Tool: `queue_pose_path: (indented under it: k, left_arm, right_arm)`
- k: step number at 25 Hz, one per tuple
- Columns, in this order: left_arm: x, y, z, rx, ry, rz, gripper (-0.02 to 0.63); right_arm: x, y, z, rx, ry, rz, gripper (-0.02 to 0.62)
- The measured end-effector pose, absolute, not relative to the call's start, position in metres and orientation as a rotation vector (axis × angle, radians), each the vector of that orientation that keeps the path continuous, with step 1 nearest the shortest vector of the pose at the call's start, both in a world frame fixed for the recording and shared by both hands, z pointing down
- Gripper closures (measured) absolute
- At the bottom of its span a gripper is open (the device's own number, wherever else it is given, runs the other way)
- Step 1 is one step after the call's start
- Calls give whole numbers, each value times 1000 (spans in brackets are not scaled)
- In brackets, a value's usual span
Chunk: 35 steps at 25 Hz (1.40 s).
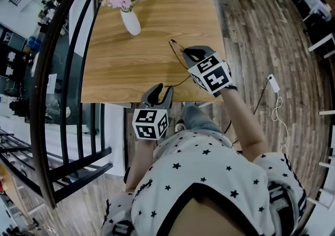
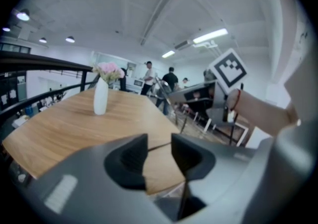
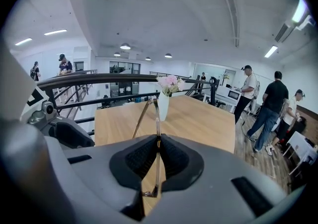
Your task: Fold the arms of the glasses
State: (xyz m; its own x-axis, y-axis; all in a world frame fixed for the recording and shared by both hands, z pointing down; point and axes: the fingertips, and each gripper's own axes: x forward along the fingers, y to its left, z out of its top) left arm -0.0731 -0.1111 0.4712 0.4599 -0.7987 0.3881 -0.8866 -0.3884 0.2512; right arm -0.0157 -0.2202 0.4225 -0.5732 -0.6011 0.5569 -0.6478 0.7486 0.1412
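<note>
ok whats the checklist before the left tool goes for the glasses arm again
1. right tool clamped on the glasses: ok, jaws shut on the frame.
2. left tool open: ok, jaws stand apart.
3. arm lined up in the left tool: ok, it crosses the gap and the pads do not press on it.
4. arm folded: not ok, it sticks out from the frame toward the left tool.
5. vase clear of the work: ok, it stands well away on the table.
6. other arm folded: cannot tell.
</note>
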Motion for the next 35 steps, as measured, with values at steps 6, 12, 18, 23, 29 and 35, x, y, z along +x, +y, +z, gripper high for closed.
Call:
queue_pose_path:
  k: [6, 12, 18, 23, 29, 35]
  left_arm:
    - [-76, -109, 482, 2274, -1417, 319, 465]
    - [-82, -112, 491, 2244, -1450, 328, 466]
    - [-86, -115, 489, 2235, -1481, 322, 466]
    - [-93, -118, 485, 2226, -1503, 306, 466]
    - [-99, -126, 477, 2215, -1530, 283, 468]
    - [-104, -135, 468, 2211, -1562, 271, 476]
  right_arm:
    - [-16, -223, 411, 955, -2366, 94, 574]
    - [-21, -221, 407, 949, -2381, 83, 574]
    - [-23, -218, 409, 934, -2380, 83, 574]
    - [-24, -215, 412, 921, -2375, 83, 574]
    - [-25, -212, 415, 905, -2371, 80, 574]
    - [-26, -206, 421, 877, -2362, 73, 574]
